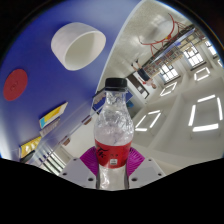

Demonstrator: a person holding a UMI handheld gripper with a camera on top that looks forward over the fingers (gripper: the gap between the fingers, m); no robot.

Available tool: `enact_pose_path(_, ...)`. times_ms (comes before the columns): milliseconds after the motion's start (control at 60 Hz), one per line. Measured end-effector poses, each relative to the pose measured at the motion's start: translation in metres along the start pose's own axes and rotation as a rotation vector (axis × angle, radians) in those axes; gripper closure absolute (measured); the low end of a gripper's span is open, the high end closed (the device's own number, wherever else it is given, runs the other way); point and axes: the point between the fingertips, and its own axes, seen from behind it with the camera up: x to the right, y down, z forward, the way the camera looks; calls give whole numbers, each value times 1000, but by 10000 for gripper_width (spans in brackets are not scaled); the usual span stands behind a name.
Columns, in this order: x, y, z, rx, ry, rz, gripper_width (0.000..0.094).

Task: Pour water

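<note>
A clear plastic bottle (112,125) with a black cap and a red label stands upright between my fingers. My gripper (111,160) is shut on the bottle, with the magenta pads (91,158) pressing on the label at both sides. The bottle is lifted and the view is tilted upward. A white cup (79,44) shows above and beyond the bottle, its open mouth turned toward me, resting on a blue-grey surface (40,70). I cannot see any water level in the bottle.
A red round object (14,84) lies on the blue-grey surface to the left of the cup. Beyond the bottle to the right are ceiling lights (205,110), windows (168,72) and hanging cables (165,40). A yellow-edged item (52,115) sits at lower left.
</note>
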Motion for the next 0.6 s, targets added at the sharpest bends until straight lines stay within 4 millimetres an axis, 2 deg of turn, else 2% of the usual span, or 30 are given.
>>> enact_pose_path(67,-8,-21,5,23,-31,-36,621)
enact_pose_path(100,-11,-26,7,26,-43,-54,618)
enact_pose_path(117,-17,-20,1,33,-46,-65,618)
enact_pose_path(133,-18,-38,9,46,-51,-52,617)
enact_pose_path(200,-20,-43,9,61,-53,-58,619)
enact_pose_path(267,-12,-43,5,75,-33,-21,618)
enact_pose_path(283,-8,-34,1,75,-27,4,619)
enact_pose_path(317,-1,-34,0,63,-15,68,618)
enact_pose_path(433,23,7,-6,-12,-5,408,617)
enact_pose_path(450,27,15,-7,-24,-3,465,617)
enact_pose_path(467,42,39,-13,-45,12,512,618)
enact_pose_path(550,52,77,-18,-126,36,861,619)
enact_pose_path(600,48,96,-23,-175,27,1115,617)
